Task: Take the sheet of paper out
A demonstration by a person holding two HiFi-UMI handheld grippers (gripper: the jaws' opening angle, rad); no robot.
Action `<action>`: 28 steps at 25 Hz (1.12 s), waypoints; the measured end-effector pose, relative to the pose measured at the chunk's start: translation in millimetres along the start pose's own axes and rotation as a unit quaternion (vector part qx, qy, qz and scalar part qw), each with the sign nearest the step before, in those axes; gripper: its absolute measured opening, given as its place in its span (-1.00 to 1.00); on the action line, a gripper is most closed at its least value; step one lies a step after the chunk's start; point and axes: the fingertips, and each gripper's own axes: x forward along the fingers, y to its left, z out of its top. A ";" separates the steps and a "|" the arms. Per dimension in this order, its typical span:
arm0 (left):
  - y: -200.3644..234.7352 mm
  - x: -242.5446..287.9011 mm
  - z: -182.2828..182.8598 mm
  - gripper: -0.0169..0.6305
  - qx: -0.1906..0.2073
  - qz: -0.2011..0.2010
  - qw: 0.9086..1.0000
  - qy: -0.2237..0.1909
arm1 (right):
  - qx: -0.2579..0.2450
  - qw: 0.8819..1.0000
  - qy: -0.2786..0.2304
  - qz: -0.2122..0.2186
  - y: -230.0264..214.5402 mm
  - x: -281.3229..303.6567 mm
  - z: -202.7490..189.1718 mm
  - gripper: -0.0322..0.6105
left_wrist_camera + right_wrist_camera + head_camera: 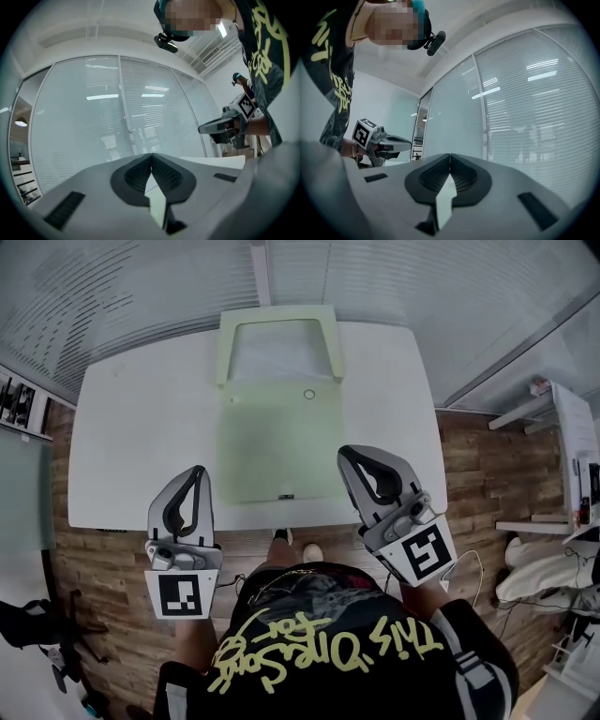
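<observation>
Judging by the green folder (279, 442) at centre frame, no sheet had been removed; left tool (198, 471) and right tool (350, 456) were held shut, empty.

A pale green plastic document folder (272, 446) lies centred on the white rectangular table (131, 446), flap toward 12 o'clock. The left gripper (198, 470) at 7 o'clock and the right gripper (345, 452) at 5 o'clock are closed.

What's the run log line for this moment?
left gripper: shut, empty | right gripper: shut, empty | green folder: flat on white table, flap open, untouched | stage: nothing pulled out yet
</observation>
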 end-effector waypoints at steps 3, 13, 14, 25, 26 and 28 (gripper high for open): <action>8.0 12.3 -1.3 -0.92 0.000 -0.007 1.000 0.000 | 0.002 1.000 0.001 -0.002 -5.3 13.0 -0.9 -0.88; 23.4 54.5 -16.5 -0.92 0.002 -0.034 0.999 0.019 | 0.009 0.999 0.022 -0.025 -29.3 40.2 -14.8 -0.88; 25.7 59.1 -18.7 -0.92 0.001 -0.036 0.999 0.021 | 0.010 0.999 0.024 -0.028 -31.7 43.1 -16.9 -0.88; 46.2 96.6 -36.3 -0.92 -0.006 -0.074 0.997 0.036 | 0.015 0.998 0.045 -0.052 -46.3 79.4 -28.9 -0.88; 48.9 99.0 -37.7 -0.92 -0.007 -0.076 0.996 0.039 | 0.015 0.997 0.045 -0.054 -47.1 83.1 -29.4 -0.88; 53.1 105.4 -37.4 -0.92 -0.012 -0.080 0.996 0.039 | 0.016 0.997 0.044 -0.058 -49.9 89.7 -28.6 -0.88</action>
